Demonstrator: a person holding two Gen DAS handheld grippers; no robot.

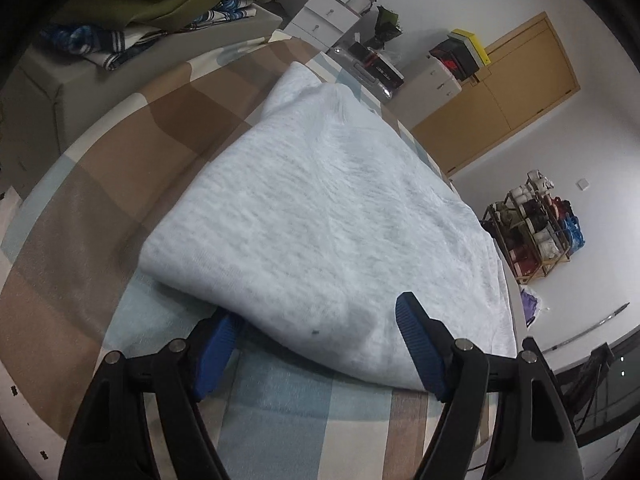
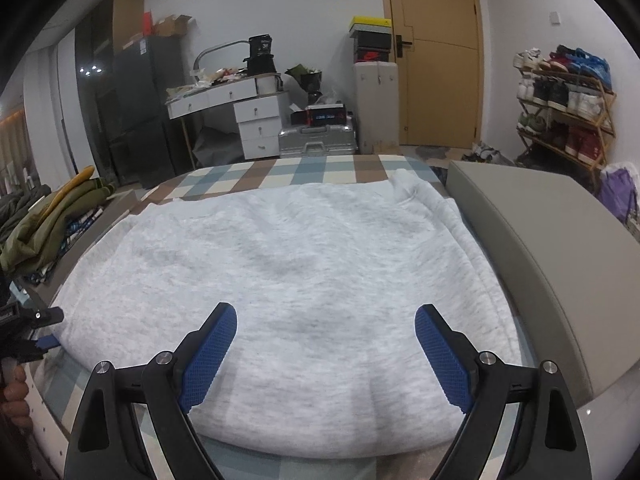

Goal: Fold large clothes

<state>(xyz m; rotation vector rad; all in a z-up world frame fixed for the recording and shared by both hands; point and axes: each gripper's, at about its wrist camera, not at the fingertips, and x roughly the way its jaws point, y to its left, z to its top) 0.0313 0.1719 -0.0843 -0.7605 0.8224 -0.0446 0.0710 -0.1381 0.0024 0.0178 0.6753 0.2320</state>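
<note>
A large light grey sweatshirt (image 1: 320, 208) lies folded flat on the checked bed cover (image 1: 120, 184). My left gripper (image 1: 316, 312) is open at the garment's near edge; its left finger (image 1: 216, 344) is tucked under the folded edge and its right finger (image 1: 416, 336) rests on top of the cloth. In the right wrist view the sweatshirt (image 2: 280, 256) fills the middle, and my right gripper (image 2: 326, 316) is open just above its near edge, holding nothing. The left gripper (image 2: 44, 332) shows at the far left edge of that view, at the garment's side.
A pile of olive and patterned clothes (image 2: 48, 216) lies at the bed's left side. A grey padded bed frame (image 2: 540, 232) runs along the right. Beyond the bed stand a white desk (image 2: 240, 100), a silver suitcase (image 2: 318, 142), a shoe rack (image 2: 564, 104) and a wooden door (image 2: 436, 52).
</note>
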